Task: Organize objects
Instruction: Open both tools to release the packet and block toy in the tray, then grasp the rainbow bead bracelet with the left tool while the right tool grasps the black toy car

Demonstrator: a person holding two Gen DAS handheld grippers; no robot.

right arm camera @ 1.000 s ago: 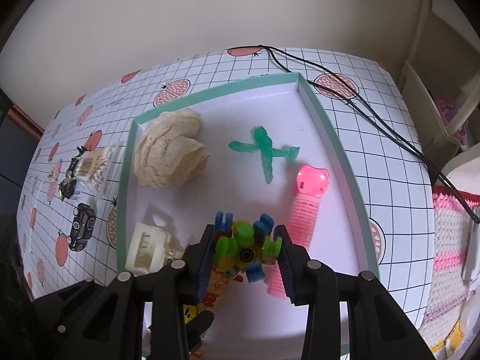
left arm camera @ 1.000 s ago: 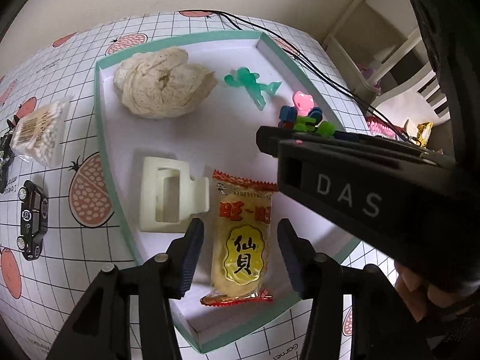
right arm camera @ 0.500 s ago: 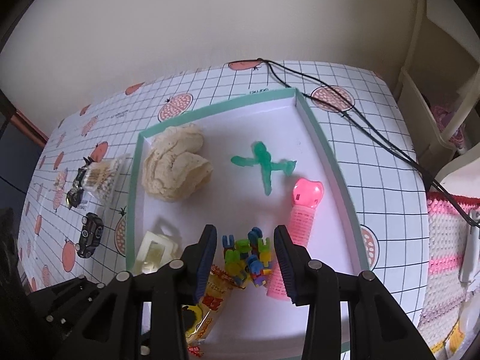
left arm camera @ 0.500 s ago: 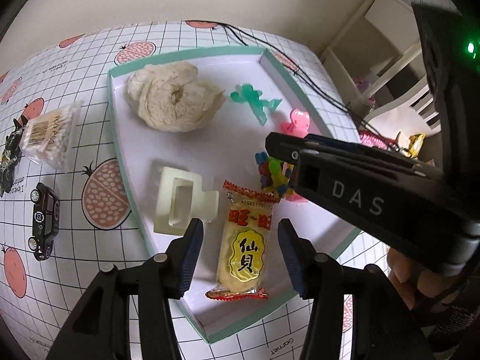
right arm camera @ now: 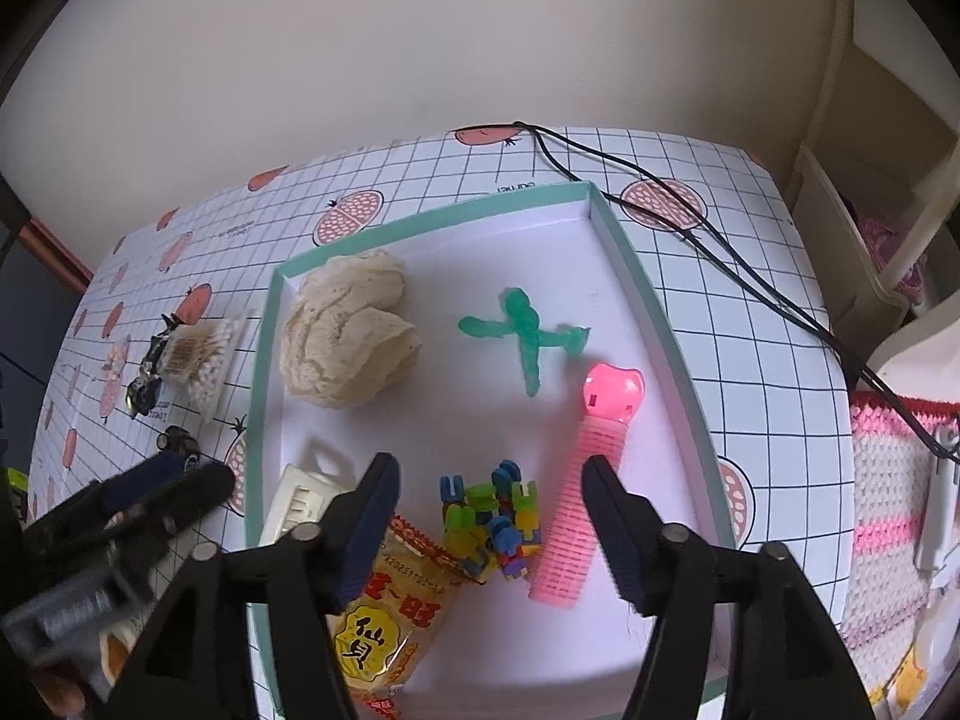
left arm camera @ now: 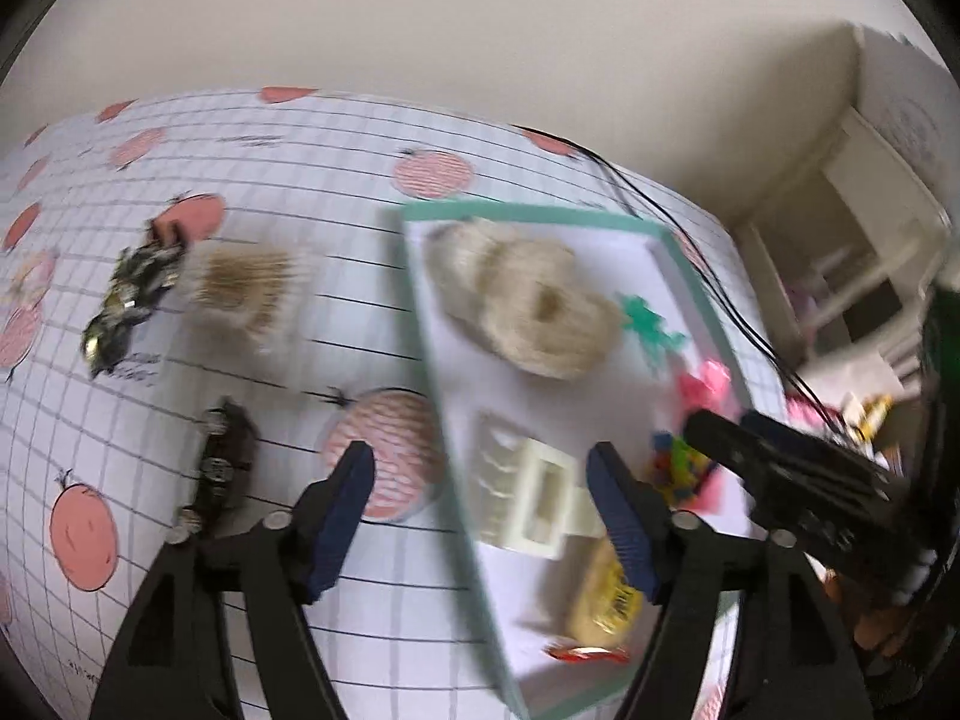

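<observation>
- The right gripper (right arm camera: 486, 510) hangs wide open and empty above the near end of the shallow white tray with a teal rim (right arm camera: 648, 294).
- The multicoloured plastic block toy (right arm camera: 489, 519) lies in the tray between the yellow snack packet (right arm camera: 390, 612) and the pink ridged hair roller (right arm camera: 585, 498).
- The left gripper (left arm camera: 480, 510) is also spread and empty, over the tray's left edge; the blurred view suggests it is swinging.
- A small black toy car (left arm camera: 225, 462) sits on the gridded tablecloth (left arm camera: 360, 144), left of the tray.

You're in a home: a pomegranate-print tablecloth (right arm camera: 690, 138) covers the table, a white shelf unit (right arm camera: 870, 180) stands at the right, and a pink crocheted cover (right arm camera: 888, 480) lies near it.
</observation>
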